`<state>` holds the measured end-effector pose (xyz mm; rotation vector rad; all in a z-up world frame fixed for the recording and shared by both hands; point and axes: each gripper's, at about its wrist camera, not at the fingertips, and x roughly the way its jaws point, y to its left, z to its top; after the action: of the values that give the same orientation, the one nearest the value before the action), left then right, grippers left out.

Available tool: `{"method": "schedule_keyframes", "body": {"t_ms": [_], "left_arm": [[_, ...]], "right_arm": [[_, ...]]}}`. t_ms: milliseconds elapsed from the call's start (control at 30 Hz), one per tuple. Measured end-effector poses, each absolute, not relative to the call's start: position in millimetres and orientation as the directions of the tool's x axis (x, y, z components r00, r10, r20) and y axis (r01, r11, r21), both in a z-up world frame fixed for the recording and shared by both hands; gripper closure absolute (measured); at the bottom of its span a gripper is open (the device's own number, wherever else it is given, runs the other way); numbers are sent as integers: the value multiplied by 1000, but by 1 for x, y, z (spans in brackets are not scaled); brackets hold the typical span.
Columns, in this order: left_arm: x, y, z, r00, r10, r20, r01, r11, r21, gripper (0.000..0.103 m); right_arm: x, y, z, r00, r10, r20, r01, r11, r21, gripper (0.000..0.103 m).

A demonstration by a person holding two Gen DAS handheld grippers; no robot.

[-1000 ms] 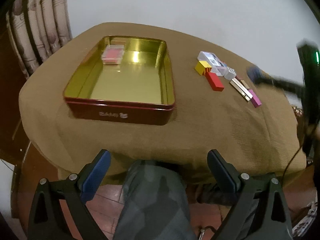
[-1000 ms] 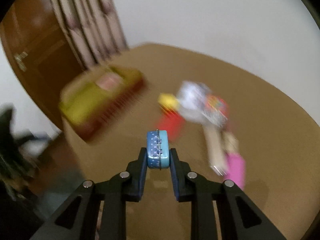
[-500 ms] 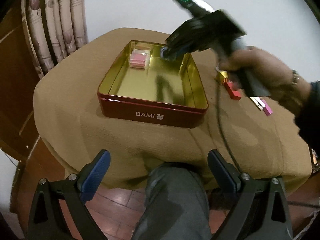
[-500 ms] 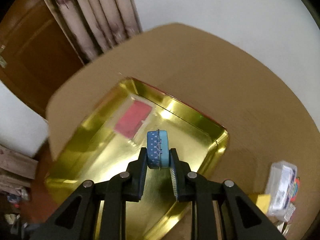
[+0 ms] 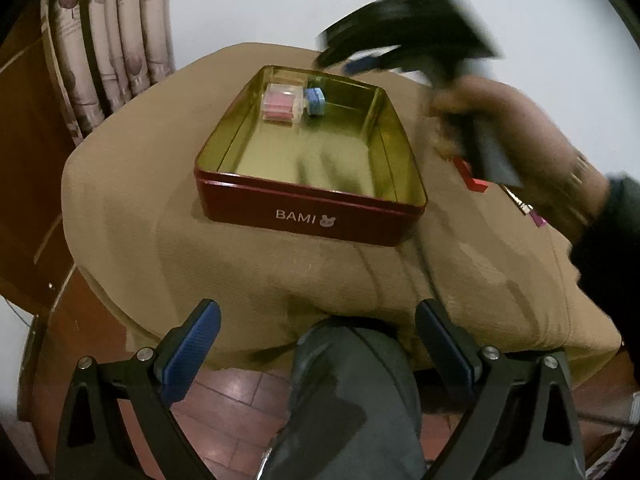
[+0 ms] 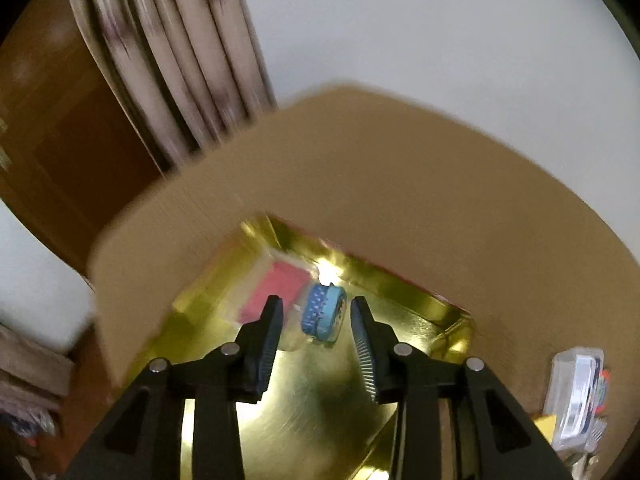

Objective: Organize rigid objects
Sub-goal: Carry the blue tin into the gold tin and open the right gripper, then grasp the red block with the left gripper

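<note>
A red tin tray [image 5: 308, 216] with a gold inside stands on the tan-covered table. At its far end a small blue dotted tin [image 5: 315, 101] lies beside a clear box with pink contents [image 5: 281, 103]. In the right wrist view my right gripper [image 6: 316, 300] hovers just above the blue tin [image 6: 326, 316], and its jaws are opening, with the pads off the tin. The pink box [image 6: 276, 292] is just left of it. My left gripper [image 5: 316, 332] is open and empty, held off the table's near edge.
Right of the tray lie a red block [image 5: 474, 180] and a pink piece [image 5: 538, 218], partly hidden by the person's hand [image 5: 512, 148]. A clear case [image 6: 576, 392] and a yellow block [image 6: 546, 426] sit at the right. A knee [image 5: 352, 400] is under the table edge.
The right gripper carried the blue tin from the table's right side over the tray, then let it go; the tin now lies in the tray beside the pink box.
</note>
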<state>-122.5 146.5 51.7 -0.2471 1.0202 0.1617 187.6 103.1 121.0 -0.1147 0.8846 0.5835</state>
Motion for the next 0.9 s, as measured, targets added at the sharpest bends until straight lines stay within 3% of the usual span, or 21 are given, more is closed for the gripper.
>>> {"method": "schedule_keyframes", "body": {"t_ms": [67,167,233,300,400,533,667,900], "left_arm": [[-122,142,52,517,29,-856,-243,963,-114,7],[-123,132,56,528,46,-848,-217,973,-82,7],[-122,122,61,538,37,-842,-180,981,-72,7],[-118,108,66,551,-3,-834,-129,988,-88,7],[-100,80,77,555,-69,-829,-39,993,-109,7],[-54,39,84,543,-134,-829,44,990,-131,7],[5,17,74,509,-143,-849,12,987,-159,7],[93,-3,40,451,-93,-888,-58,989,-134,8]], "right_arm": [[161,63,141,555,482,-678,-517,838,173,67],[120,0,152,667,427,-611,-456,882,118,66],[92,-46,146,742,337,-580,-371,927,64,53],[69,-104,137,794,206,-572,-255,967,-7,46],[55,-162,109,802,-5,-597,-94,986,-134,45],[49,-228,79,760,-120,-638,26,988,-155,45],[40,-261,65,743,-84,-663,53,996,-67,45],[17,-310,64,781,18,-624,77,989,126,43]]}}
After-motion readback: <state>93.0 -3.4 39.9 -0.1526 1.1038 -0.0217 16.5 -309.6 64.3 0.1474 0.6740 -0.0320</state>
